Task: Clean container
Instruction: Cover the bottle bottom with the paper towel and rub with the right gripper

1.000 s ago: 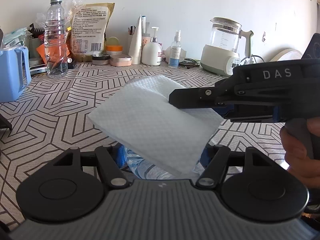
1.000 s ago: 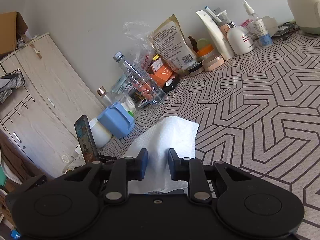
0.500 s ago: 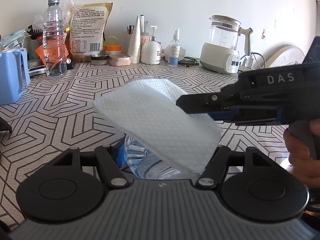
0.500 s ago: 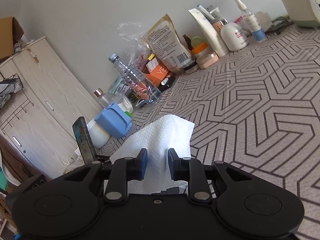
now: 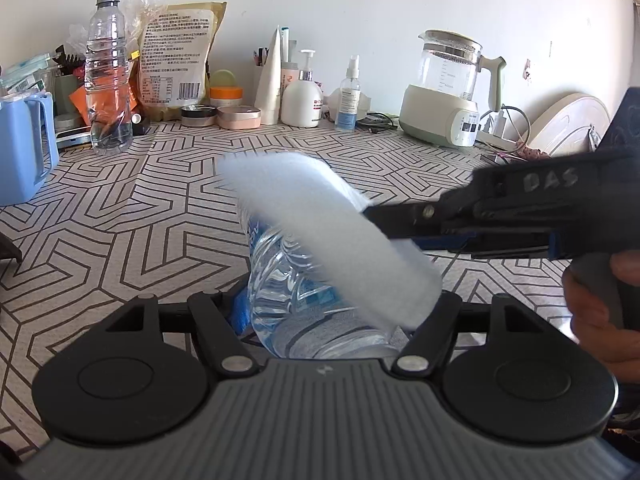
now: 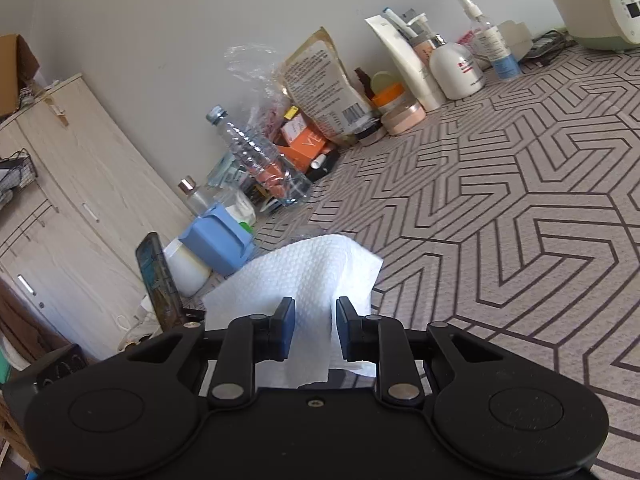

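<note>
In the left wrist view my left gripper point(image 5: 332, 320) is shut on a clear, crinkled plastic bottle point(image 5: 288, 288) that juts forward from between its fingers. A white textured cloth point(image 5: 320, 232) lies draped over the bottle's top, blurred by motion. My right gripper point(image 5: 384, 224) comes in from the right with a hand on its handle, shut on the cloth's right edge. The right wrist view shows the cloth point(image 6: 312, 276) bunched between the blue pads of that gripper point(image 6: 316, 332), above the patterned tablecloth point(image 6: 500, 200). The cloth hides the bottle's far end.
Along the wall stand an upright water bottle point(image 5: 106, 76), a printed bag point(image 5: 176, 60), a white pump bottle point(image 5: 302, 96), a spray bottle point(image 5: 348, 96) and a glass kettle point(image 5: 448, 92). A blue jug point(image 5: 24, 148) sits at the left edge. A phone point(image 6: 154, 280) leans by a wooden cabinet point(image 6: 68, 200).
The right gripper has drawn the cloth to the right and a little down over the bottle. The cloth now slopes more steeply and more of the bottle shows. The left gripper has stayed still.
</note>
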Motion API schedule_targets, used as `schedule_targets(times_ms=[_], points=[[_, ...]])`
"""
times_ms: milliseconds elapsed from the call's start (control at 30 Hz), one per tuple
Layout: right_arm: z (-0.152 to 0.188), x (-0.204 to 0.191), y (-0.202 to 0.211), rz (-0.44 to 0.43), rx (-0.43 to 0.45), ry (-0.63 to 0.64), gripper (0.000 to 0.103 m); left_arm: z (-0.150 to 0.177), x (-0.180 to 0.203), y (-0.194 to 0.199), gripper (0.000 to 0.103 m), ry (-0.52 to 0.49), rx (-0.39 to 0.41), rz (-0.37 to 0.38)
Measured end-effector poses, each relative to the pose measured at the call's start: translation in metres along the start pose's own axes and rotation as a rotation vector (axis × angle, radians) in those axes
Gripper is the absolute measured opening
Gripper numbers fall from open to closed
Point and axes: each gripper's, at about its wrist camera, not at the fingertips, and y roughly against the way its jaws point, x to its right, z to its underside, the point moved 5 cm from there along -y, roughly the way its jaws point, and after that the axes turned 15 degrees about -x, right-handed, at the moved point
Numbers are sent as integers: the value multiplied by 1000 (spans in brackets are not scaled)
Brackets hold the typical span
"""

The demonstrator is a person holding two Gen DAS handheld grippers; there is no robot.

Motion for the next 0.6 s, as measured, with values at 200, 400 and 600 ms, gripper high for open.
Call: schedule_targets(times_ms=[200,400,600], points=[[0,11,-9,17,-23,-33,28,0,1,0,68,-10,-1,-13],[1,13,-12,19,-36,-68,27,-1,-1,1,68,2,-1,0],[1,-13,3,-33,7,-9,26,-2,-2,1,68,0,0,3]])
